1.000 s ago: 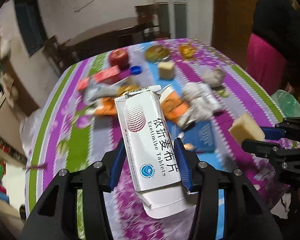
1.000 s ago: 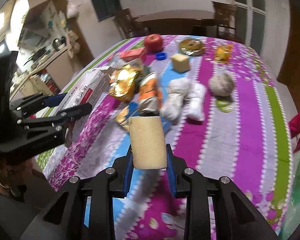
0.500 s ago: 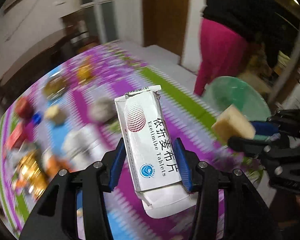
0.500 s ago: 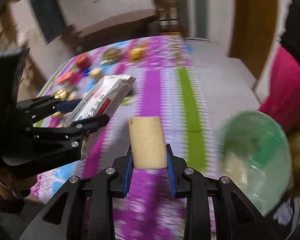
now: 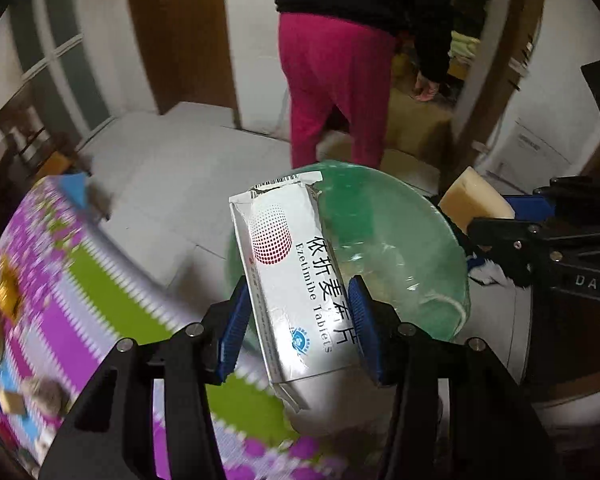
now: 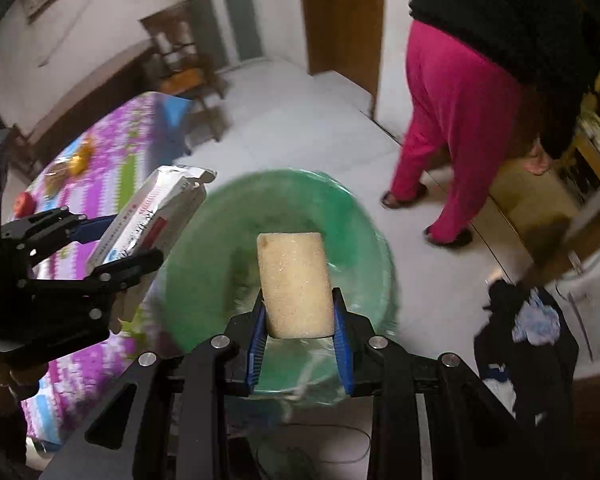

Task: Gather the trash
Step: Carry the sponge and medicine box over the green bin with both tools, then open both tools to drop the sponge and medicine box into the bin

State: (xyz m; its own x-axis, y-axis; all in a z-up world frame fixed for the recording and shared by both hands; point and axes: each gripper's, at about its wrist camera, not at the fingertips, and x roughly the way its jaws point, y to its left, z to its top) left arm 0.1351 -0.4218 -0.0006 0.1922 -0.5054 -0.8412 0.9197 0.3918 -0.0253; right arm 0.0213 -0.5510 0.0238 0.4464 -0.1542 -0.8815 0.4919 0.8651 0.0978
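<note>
Both claws hang past the tabletop (image 5: 112, 280) edge over the green bin (image 6: 220, 240) – left claw (image 5: 296, 320) clamped on a white tablet box (image 5: 296, 280), right claw (image 6: 300, 344) pinching a yellow sponge (image 6: 294, 284) – with open floor (image 6: 300, 120) beyond and a person (image 6: 452, 120) standing nearby.

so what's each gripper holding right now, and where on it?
Left gripper: white tablet box, jaws pinching its long sides at the lower half. Right gripper: yellow sponge block, jaws clamping its lower end.
</note>
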